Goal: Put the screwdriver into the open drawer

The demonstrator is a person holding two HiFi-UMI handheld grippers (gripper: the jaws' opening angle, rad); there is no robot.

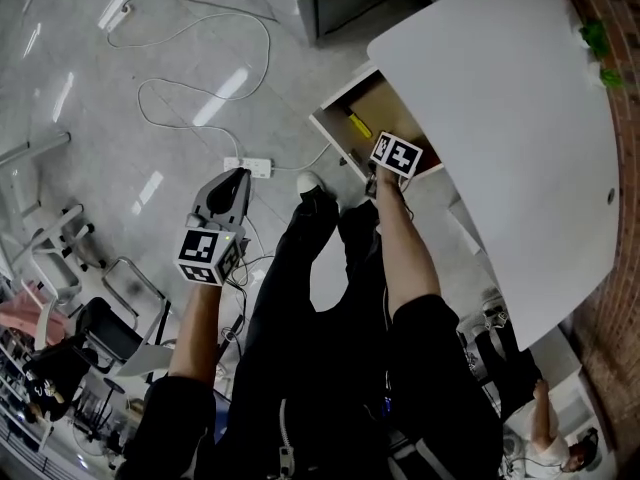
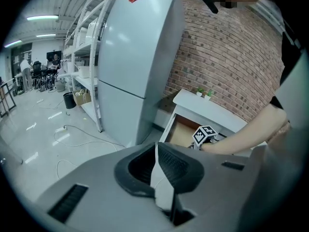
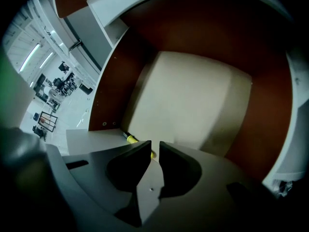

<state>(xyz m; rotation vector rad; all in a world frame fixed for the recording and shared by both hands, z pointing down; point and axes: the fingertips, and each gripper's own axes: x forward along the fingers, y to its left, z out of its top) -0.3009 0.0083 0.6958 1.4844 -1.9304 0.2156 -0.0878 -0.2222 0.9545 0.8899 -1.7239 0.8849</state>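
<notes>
screwdriver (image 3: 130,138) on drawer (image 3: 193,100) floor | just beside right claw (image 3: 154,144) tips, ungripped

In the open wooden drawer (image 1: 392,100) lies the yellow-handled screwdriver (image 1: 359,125); your right gripper (image 3: 155,144) hangs directly above that drawer, your left gripper (image 1: 240,176) well to its left.

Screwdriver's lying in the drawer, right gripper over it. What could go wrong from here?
1. The screwdriver lies right by the tips of the right gripper, whose jaws stand only slightly apart; pulling out could catch and drag it.
2. That gripper reaches into the drawer close under the table edge; a careless lift may bump it.
3. A power strip lies on the floor near where the person stands: a trip hazard on stepping back.
</notes>
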